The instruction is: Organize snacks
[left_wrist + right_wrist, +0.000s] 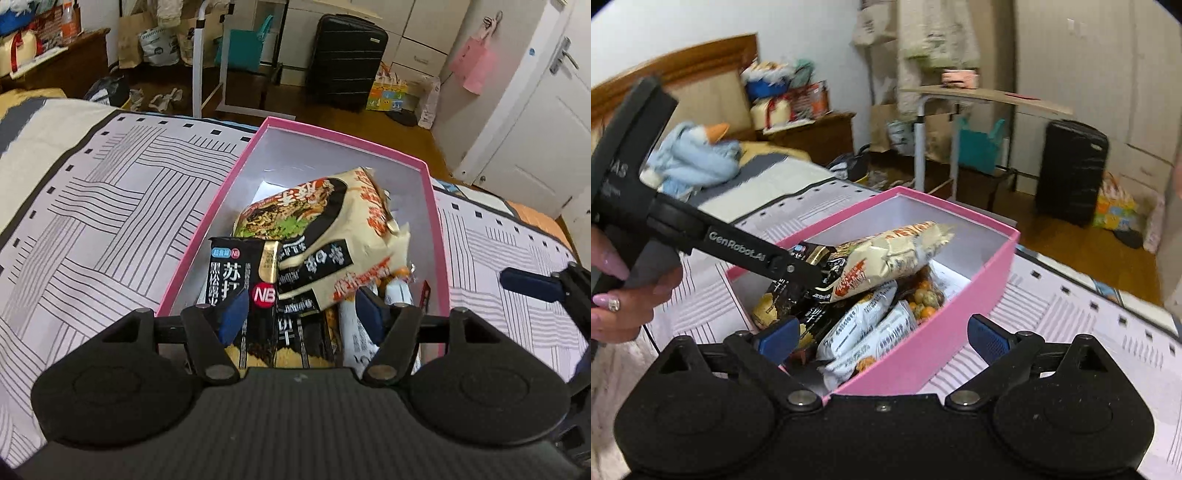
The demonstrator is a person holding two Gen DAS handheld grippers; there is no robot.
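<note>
A pink box (207, 229) with a white inside stands on the patterned bed cover and also shows in the right wrist view (960, 332). It holds several snacks: a cream noodle packet (325, 229) on top, black cracker packets (258, 280), white packets (871, 332) and a bag of coated nuts (923, 299). My left gripper (301, 314) is open just above the black cracker packets at the box's near end, touching nothing clearly. My right gripper (882, 338) is open and empty, astride the box's near right wall. The noodle packet (886, 258) lies tilted across the pile.
The bed cover (92, 221) stretches left and right of the box. A blue plush toy (698, 155) lies by the headboard. On the floor beyond stand a black suitcase (347, 59), a white-legged side table (960, 99), bags and a white door (535, 129).
</note>
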